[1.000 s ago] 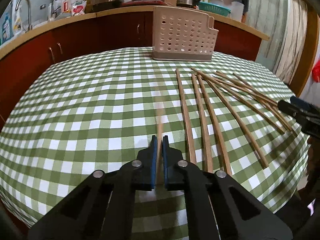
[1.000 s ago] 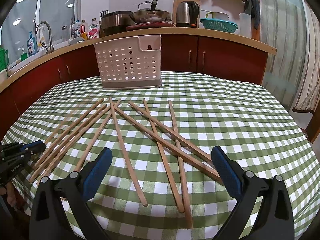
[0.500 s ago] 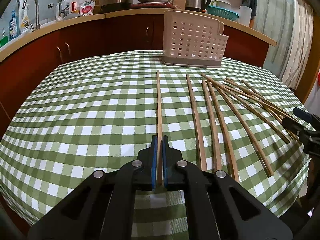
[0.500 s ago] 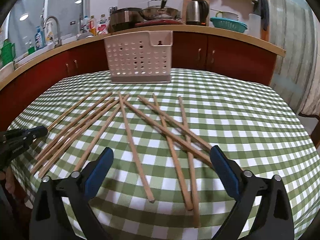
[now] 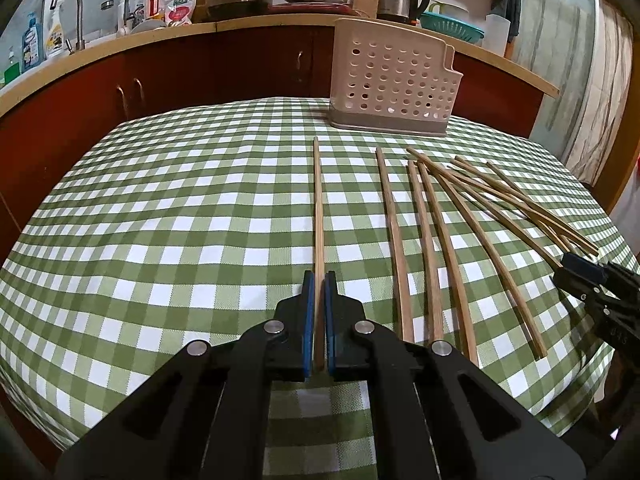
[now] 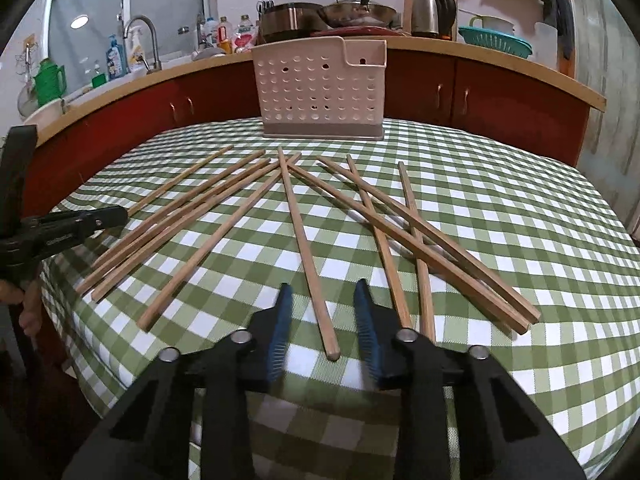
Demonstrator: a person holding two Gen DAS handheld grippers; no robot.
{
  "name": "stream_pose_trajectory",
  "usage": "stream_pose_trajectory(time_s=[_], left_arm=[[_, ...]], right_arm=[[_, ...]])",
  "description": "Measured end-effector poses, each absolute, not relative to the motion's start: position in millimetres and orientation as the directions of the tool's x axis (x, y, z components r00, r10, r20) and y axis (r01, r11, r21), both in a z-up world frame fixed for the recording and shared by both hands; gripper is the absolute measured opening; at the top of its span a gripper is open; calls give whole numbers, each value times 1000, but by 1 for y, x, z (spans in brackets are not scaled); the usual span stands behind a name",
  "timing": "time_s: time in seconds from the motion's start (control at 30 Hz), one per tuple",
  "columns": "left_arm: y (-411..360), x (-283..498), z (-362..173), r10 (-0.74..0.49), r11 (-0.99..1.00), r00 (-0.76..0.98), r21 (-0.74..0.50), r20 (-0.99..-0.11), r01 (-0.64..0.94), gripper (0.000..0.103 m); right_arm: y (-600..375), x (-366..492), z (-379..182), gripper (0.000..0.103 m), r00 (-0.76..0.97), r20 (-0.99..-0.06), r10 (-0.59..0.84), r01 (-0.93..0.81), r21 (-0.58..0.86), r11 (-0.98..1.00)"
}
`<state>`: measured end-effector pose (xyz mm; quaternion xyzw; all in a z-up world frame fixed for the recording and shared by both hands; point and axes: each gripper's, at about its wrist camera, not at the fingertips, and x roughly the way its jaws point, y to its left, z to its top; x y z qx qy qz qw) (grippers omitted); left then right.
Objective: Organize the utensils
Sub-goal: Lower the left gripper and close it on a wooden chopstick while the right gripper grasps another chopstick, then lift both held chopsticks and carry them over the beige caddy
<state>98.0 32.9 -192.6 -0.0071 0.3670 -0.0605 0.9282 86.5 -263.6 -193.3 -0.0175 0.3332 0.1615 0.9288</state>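
Several wooden chopsticks (image 6: 224, 236) lie fanned over the green checked tablecloth (image 6: 500, 208). A beige perforated utensil holder (image 6: 320, 88) stands upright at the table's far side. My left gripper (image 5: 319, 280) is shut on one chopstick (image 5: 318, 200) that points toward the holder (image 5: 390, 84). In the right wrist view that gripper (image 6: 114, 216) is at the far left. My right gripper (image 6: 323, 286) sits low over the near end of a single chopstick (image 6: 304, 240). Its jaws are closing with the stick between them, and the pads are still apart from it. It also shows at the right edge (image 5: 580, 276).
A kitchen counter (image 6: 500, 64) on red cabinets curves behind the table, carrying a pot, a wok, a kettle (image 6: 432, 12) and a sink tap (image 6: 140, 40). The table's near edge runs just under both grippers. A person's hand (image 6: 24, 308) shows at the left edge.
My right gripper's jaws have narrowed from wide open to a small gap around one chopstick's near end, and the gripper has sunk toward the table. The left gripper keeps its grip.
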Motion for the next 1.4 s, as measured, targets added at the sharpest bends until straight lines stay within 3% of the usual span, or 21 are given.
stream_pose_trajectory(time_s=[0.13, 0.3, 1.4], left_arm=[[32, 97, -193, -121, 992, 725, -64, -679, 105, 5], [33, 96, -193, -119, 993, 732, -68, -671, 100, 5], [28, 58, -80, -53, 997, 932, 34, -357, 70, 5]], right_arm=[[-265, 85, -194, 12, 730, -606, 315, -324, 99, 941], [-265, 82, -191, 7, 743, -588, 318, -324, 99, 941], [-265, 59, -80, 7, 900, -325, 292, -286, 65, 956]])
